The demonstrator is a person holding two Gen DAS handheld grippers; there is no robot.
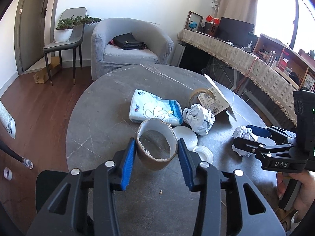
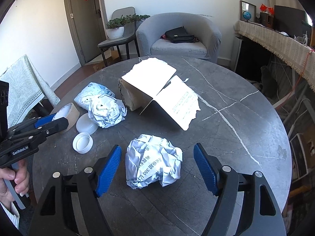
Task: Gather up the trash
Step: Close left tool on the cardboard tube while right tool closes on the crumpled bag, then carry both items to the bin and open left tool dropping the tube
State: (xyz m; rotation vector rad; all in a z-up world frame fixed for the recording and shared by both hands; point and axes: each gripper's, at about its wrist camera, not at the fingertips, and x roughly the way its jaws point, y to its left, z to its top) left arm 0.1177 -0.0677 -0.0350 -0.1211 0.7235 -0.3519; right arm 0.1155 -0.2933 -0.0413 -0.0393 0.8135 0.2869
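Between the left gripper's (image 1: 156,164) blue pads sits a torn cardboard ring (image 1: 157,146), the left pad touching it, the right just clear; no firm hold yet. Squeezed unevenly, the thin ring could buckle or skid into the white lids (image 1: 202,153) just beyond. The right gripper (image 2: 157,169) stands wide open around a crumpled paper ball (image 2: 153,161), untouched. Ahead lies more litter, then bare bench (image 2: 246,118); its round edge falls away close behind both grippers.
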